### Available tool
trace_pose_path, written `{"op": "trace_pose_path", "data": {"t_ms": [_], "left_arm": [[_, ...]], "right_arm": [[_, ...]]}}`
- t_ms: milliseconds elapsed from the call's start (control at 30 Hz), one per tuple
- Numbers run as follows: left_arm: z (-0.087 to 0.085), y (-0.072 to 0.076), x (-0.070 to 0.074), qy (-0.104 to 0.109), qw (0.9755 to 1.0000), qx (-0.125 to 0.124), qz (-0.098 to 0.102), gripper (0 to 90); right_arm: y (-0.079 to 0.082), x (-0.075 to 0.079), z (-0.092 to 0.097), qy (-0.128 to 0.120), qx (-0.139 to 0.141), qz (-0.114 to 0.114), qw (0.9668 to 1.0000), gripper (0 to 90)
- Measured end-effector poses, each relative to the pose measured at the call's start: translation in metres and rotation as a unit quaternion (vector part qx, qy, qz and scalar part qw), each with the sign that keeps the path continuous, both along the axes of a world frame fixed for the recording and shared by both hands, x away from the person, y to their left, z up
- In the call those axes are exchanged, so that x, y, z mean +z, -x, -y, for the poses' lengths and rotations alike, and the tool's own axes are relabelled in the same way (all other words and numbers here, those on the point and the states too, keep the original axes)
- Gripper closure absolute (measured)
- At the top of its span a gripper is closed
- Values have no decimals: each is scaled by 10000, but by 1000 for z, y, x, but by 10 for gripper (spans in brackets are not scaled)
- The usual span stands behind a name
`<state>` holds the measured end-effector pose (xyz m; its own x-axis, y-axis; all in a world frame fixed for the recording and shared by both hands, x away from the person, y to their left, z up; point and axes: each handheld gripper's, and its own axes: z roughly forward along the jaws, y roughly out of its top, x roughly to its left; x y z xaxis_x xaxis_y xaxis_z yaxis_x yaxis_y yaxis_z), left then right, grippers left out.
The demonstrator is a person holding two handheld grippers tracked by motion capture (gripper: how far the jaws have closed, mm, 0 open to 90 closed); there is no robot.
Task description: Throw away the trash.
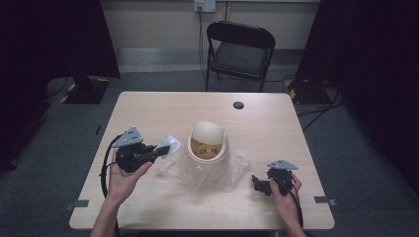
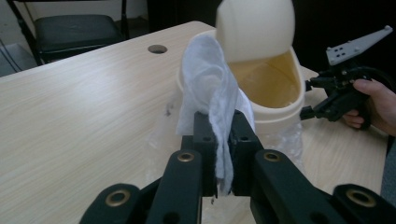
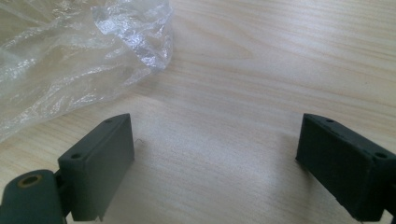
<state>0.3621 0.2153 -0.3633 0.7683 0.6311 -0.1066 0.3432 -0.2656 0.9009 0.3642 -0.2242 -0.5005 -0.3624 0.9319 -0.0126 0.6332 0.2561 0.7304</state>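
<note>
A cream bin with a swing lid stands mid-table on a crumpled clear plastic bag. My left gripper hovers just left of the bin, shut on a white wipe. In the left gripper view the wipe rises out of the pinched jaws of my left gripper and hangs in front of the bin and its tilted lid. My right gripper rests low at the table's right, open; in its own view the right gripper has only bare wood between its jaws, the bag beyond.
A round cable hole sits near the table's far edge. A black folding chair stands behind the table. Dark curtains hang on both sides. The other hand with its gripper shows past the bin in the left gripper view.
</note>
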Motion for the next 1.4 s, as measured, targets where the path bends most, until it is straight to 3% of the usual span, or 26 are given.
{"op": "trace_pose_path", "data": {"t_ms": [67,200,300,533,867,1133,1400], "left_arm": [[7,1,0,37,9999,-124,-23,848],[20,4,-1,-82,9997,-232,-10,847],[30,6,0,-312,9991,-268,44,846],[48,5,5,-362,9985,-414,34,846],[73,-7,2,-495,9968,-601,-189,840],[93,-13,3,-661,9952,-671,-262,834],[103,-22,-4,-743,9949,-513,-451,829]], "right_arm": [[0,0,0,-1,1,0,10000,101],[0,0,0,0,0,-1,10000,101],[0,0,0,1,0,-1,10000,102],[0,0,0,0,0,-1,10000,101],[0,0,0,1,0,0,10000,101],[0,0,0,1,0,0,10000,101],[0,0,0,1,1,0,10000,102]]}}
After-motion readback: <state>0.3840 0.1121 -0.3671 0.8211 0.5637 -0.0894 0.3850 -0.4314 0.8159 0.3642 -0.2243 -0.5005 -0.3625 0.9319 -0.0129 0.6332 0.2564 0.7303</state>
